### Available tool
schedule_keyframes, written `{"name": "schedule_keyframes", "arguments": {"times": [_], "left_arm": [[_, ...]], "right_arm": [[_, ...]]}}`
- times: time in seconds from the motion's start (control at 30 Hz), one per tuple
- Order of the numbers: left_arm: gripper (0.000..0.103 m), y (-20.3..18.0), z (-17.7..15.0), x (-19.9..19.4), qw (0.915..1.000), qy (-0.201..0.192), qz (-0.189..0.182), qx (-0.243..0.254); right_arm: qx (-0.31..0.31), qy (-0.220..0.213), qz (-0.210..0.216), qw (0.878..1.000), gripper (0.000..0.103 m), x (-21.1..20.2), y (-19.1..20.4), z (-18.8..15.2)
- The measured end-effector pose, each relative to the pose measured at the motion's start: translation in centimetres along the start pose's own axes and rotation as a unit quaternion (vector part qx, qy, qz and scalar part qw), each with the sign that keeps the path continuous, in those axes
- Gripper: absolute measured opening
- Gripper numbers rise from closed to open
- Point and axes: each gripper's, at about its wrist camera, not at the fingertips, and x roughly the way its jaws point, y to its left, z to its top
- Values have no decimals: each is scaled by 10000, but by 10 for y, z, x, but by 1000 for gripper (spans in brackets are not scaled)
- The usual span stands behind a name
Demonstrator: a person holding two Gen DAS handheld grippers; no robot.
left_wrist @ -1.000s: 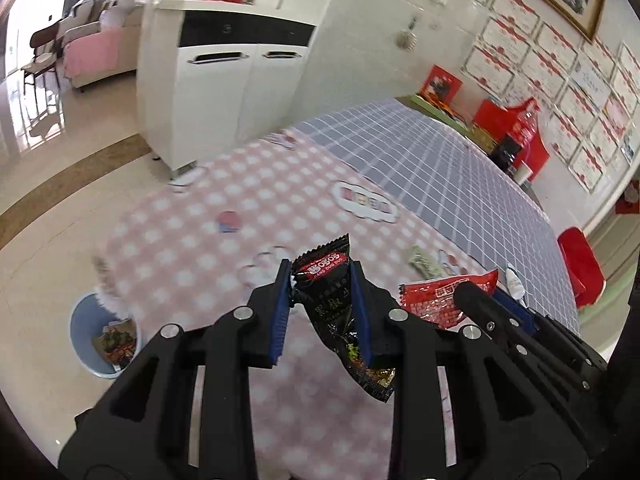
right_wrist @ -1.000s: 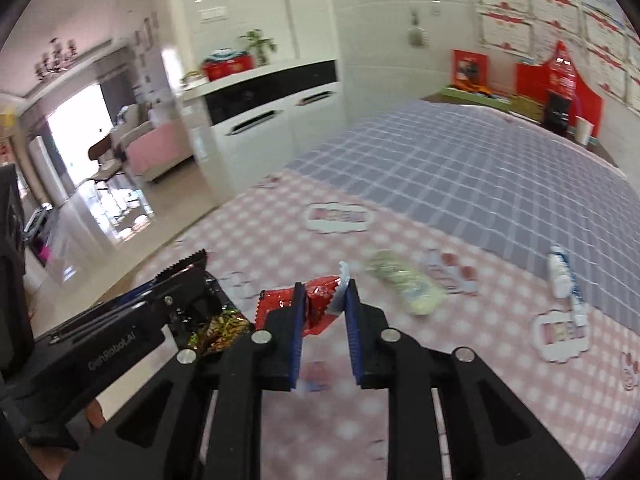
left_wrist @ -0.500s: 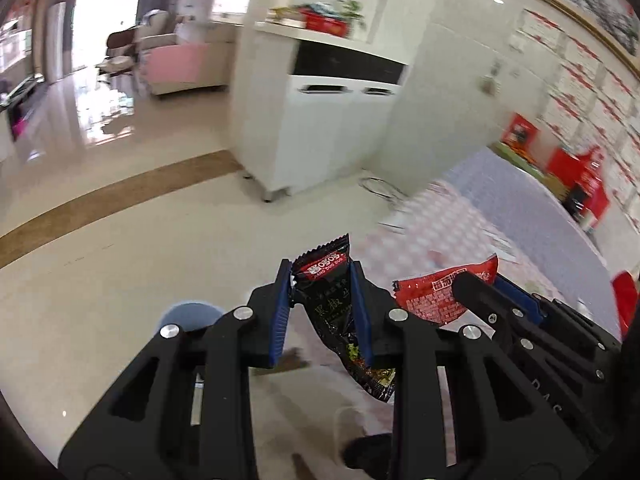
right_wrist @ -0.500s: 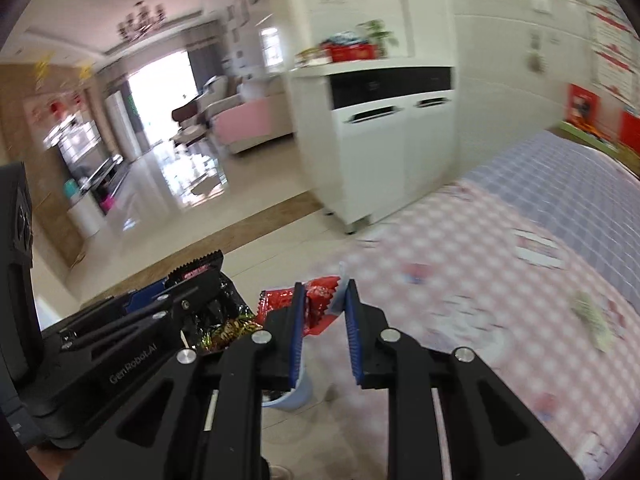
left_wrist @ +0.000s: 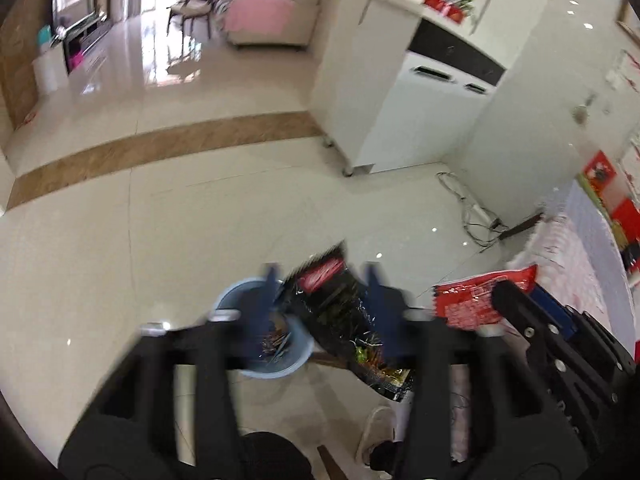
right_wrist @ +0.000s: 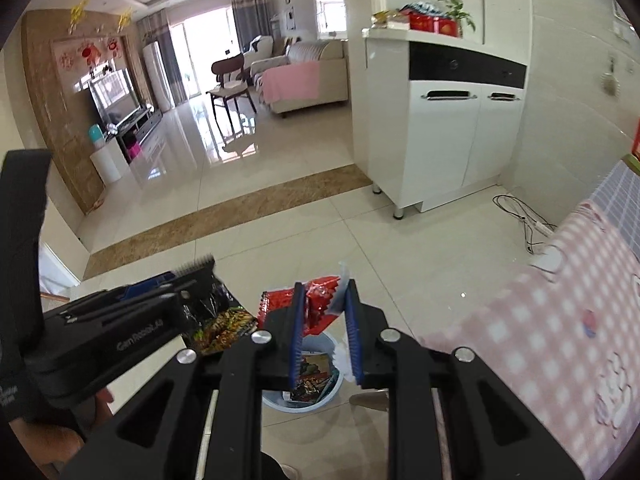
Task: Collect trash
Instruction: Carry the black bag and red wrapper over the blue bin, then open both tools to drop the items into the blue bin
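black wrapper (left_wrist: 336,312) between opening left tool (left_wrist: 322,300)

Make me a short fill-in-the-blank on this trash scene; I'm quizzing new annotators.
1. The right gripper grips a ____ wrapper.
2. The bin on the floor is light ____.
3. The black wrapper sits between the opening jaws of the ____ gripper.

Missing words: red; blue; left

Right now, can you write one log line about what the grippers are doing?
left gripper: opening, black wrapper between jaws | right gripper: shut on red wrapper | blue bin: below
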Motion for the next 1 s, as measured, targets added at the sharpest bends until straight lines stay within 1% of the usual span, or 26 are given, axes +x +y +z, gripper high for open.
{"name": "schedule_keyframes", "arguments": {"times": [0.03,0.13,0.37,0.63,0.77,0.83,0.9,0.93,1.0], "left_arm": [[64,5,2,4,10000,-3,86,-17],[65,14,5,15,9998,110,133,-73],[68,34,2,29,9992,269,247,-168],[69,52,0,36,9981,355,321,-378],[69,58,-1,36,9978,339,342,-453],[69,61,0,35,9975,314,346,-521],[70,66,0,33,9973,298,348,-580],[71,67,1,32,9971,277,363,-608],[71,70,2,28,9961,197,520,-678]], "right_arm": [[-17,40,15,10000,19,7,3,2],[-65,143,58,9999,19,27,11,5],[-163,329,148,9992,19,57,27,5],[-195,464,242,9984,19,75,29,4],[-216,466,266,9983,19,82,35,4],[-156,402,312,9986,20,83,34,5],[-164,330,321,9988,23,85,39,8],[-183,273,333,9989,27,85,41,9],[-198,182,231,9994,44,86,44,11]]}}
